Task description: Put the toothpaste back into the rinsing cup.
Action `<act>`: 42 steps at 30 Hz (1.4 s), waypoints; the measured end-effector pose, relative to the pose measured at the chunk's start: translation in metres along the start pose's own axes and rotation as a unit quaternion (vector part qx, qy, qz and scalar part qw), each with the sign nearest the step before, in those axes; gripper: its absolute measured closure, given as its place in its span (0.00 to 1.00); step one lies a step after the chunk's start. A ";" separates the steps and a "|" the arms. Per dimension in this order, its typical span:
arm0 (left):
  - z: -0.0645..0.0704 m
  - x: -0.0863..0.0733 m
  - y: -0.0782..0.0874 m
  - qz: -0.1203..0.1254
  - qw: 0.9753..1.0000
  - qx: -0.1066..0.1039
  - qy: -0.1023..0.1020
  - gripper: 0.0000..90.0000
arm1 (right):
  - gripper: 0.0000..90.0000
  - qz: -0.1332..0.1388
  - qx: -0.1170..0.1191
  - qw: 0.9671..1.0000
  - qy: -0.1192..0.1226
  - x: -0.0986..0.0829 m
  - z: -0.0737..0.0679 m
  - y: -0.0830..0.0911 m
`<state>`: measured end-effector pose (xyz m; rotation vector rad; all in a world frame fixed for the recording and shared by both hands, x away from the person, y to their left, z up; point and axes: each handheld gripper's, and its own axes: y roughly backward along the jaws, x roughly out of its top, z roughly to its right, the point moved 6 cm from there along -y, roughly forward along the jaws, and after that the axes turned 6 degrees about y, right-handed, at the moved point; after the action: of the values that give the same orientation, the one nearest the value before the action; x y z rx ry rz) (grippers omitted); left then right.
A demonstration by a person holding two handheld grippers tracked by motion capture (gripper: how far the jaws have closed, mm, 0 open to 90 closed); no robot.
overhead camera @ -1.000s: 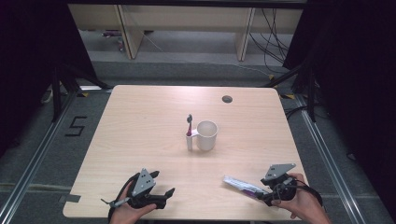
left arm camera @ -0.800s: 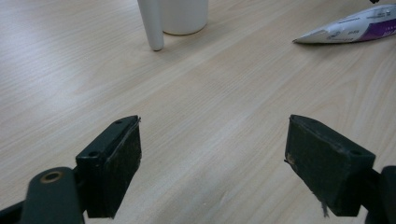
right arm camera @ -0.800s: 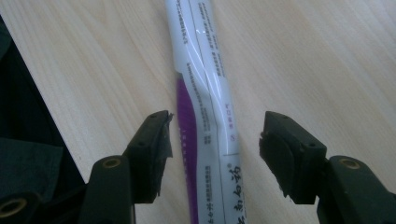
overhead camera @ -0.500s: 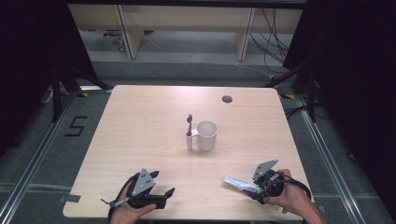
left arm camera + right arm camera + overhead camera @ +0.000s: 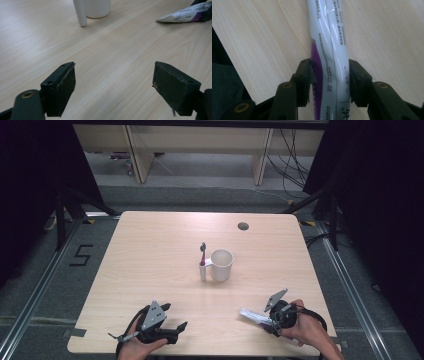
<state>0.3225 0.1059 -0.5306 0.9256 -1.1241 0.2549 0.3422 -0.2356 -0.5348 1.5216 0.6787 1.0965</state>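
A white and purple toothpaste tube [image 5: 254,315] [image 5: 332,37] lies low over the table near its front right edge. My right gripper [image 5: 272,322] [image 5: 329,75] is shut on it, one jaw pressed against each side. The tube's flat end [image 5: 185,15] points left. At the table's middle a white mug [image 5: 221,265] [image 5: 98,7] stands upright. Touching its left side is a slim white holder [image 5: 203,272] [image 5: 80,12] with a toothbrush [image 5: 202,251] upright in it. My left gripper [image 5: 174,316] [image 5: 113,87] rests open at the front left, nothing between its jaws.
The wooden table [image 5: 150,250] has a round cable hole [image 5: 243,226] at the back right. Its front edge lies just under both hands. Dark curtains and metal frame legs flank the table. A "5" mark [image 5: 82,255] is on the floor at left.
My right hand and gripper have shifted left along the tube and tilted over. The tube stays in about the same spot. The left gripper has not moved.
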 end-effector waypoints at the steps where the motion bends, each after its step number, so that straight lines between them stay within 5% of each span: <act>1: 0.000 0.000 0.000 0.000 1.000 0.000 0.000 0.20 | 0.68 -0.005 0.000 1.000 -0.002 0.000 -0.001 0.001; 9: 0.000 0.000 0.000 0.003 1.000 -0.001 -0.001 0.20 | 0.75 -0.022 0.003 1.000 -0.010 0.003 -0.004 0.002; 13: 0.001 0.000 -0.001 0.006 1.000 -0.001 0.003 0.20 | 0.84 -0.027 0.026 0.999 0.002 0.005 -0.008 0.000; 18: 0.001 0.000 -0.001 0.004 1.000 0.000 0.000 0.20 | 0.85 -0.045 0.015 0.999 0.005 0.006 -0.007 -0.001; 19: 0.000 0.000 0.000 0.002 1.000 0.000 -0.003 0.20 | 0.85 -0.048 0.015 0.999 -0.020 0.007 -0.010 0.000; 22: 0.000 0.000 -0.001 0.001 1.000 0.000 -0.002 0.20 | 0.85 -0.050 0.020 0.999 0.009 0.009 -0.009 0.000; 32: 0.001 0.000 -0.001 0.000 1.000 -0.002 -0.004 0.20 | 0.85 -0.100 0.019 0.995 0.015 0.015 -0.011 -0.002; 42: 0.001 -0.001 0.000 -0.003 1.000 0.000 -0.001 0.20 | 0.86 -0.098 0.015 0.995 0.023 0.015 -0.012 -0.001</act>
<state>0.3217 0.1054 -0.5313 0.9296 -1.1236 0.2493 0.3379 -0.2176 -0.5319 1.4263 0.8606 0.9786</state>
